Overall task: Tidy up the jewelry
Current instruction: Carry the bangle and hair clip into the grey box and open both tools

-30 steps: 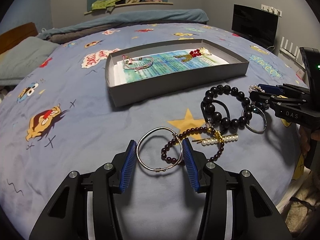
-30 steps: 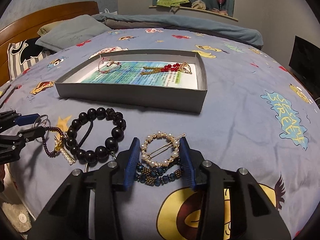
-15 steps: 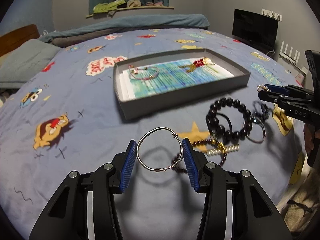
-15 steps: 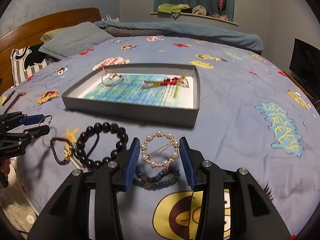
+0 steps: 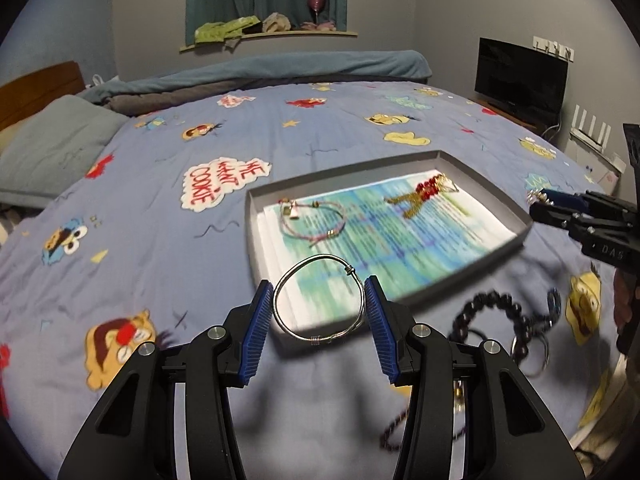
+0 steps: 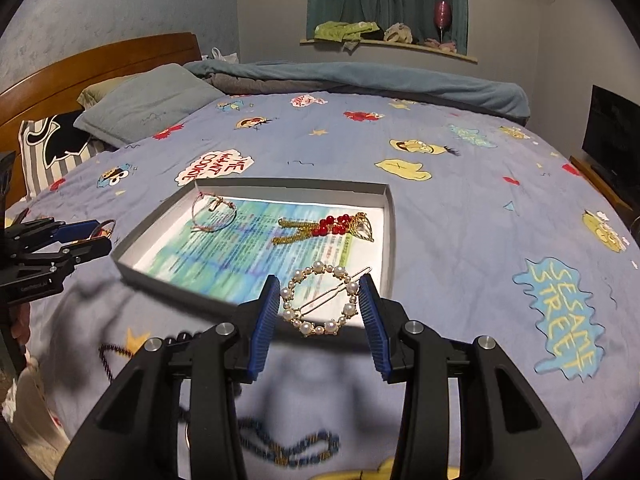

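Note:
My left gripper (image 5: 319,307) is shut on a thin silver bangle (image 5: 289,286) and holds it in the air over the near corner of the grey tray (image 5: 500,200). My right gripper (image 6: 319,306) is shut on a round pearl hair clip (image 6: 306,326) and holds it above the tray's near edge (image 6: 132,268). The tray holds a pink cord bracelet (image 5: 312,224) and a red-and-gold piece (image 5: 424,194). A black bead bracelet (image 5: 496,312), a dark red bead bracelet (image 5: 394,434) and a blue bead bracelet (image 6: 288,448) lie on the bed.
The tray sits on a blue cartoon bedspread (image 5: 140,208). A grey pillow (image 6: 148,104) and wooden headboard (image 6: 100,60) are at the left. A black screen (image 5: 520,76) stands at the right of the bed. Each gripper shows at the edge of the other's view (image 5: 580,220) (image 6: 52,248).
Both grippers have risen off the bedspread and moved forward toward the tray, each carrying its piece. The remaining bracelets stayed on the bed and now lie below and behind the fingers.

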A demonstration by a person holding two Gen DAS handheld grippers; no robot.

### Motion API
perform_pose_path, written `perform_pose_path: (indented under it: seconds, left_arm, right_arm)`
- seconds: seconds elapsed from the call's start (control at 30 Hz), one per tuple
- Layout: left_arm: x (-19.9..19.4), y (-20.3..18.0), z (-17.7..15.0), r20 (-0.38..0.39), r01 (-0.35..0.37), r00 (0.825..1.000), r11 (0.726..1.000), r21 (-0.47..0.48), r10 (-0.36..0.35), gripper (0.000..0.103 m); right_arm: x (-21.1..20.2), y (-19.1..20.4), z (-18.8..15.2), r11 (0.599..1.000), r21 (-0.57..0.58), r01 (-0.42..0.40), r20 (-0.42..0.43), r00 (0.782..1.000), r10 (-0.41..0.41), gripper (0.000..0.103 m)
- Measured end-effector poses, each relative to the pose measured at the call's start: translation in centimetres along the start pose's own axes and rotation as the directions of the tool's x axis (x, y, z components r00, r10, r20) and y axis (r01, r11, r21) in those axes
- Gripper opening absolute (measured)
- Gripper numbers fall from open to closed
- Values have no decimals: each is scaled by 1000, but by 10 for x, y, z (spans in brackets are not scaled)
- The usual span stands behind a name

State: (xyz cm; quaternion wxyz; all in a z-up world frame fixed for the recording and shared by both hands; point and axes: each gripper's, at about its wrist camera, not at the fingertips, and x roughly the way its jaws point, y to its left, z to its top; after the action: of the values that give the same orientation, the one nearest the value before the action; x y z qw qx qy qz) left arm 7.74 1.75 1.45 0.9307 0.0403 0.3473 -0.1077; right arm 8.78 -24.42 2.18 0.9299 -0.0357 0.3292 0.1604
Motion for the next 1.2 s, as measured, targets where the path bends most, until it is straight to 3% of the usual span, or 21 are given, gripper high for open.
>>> perform_pose_path:
  seconds: [0.23,0.63,0.93,1.2]
  left_arm:
    - [34,-3,17,-40,18,999,1000,0,-18,49]
    - [77,2,18,-151,87,984,993,-78,-98,49]
    - [87,1,12,-204,91,974,994,-59,-101,49]
    - [93,-1,10,-215,71,974,997,-33,-76,49]
  right_arm:
    - [38,1,8,1000,6,2,-58,998,-2,41]
    - [76,1,6,1000,-3,-5,-154,988,5,41]
    - [89,3,9,1000,-24,11,-217,976,-16,41]
    - [93,4,7,999,-44,27,-222,974,-36,41]
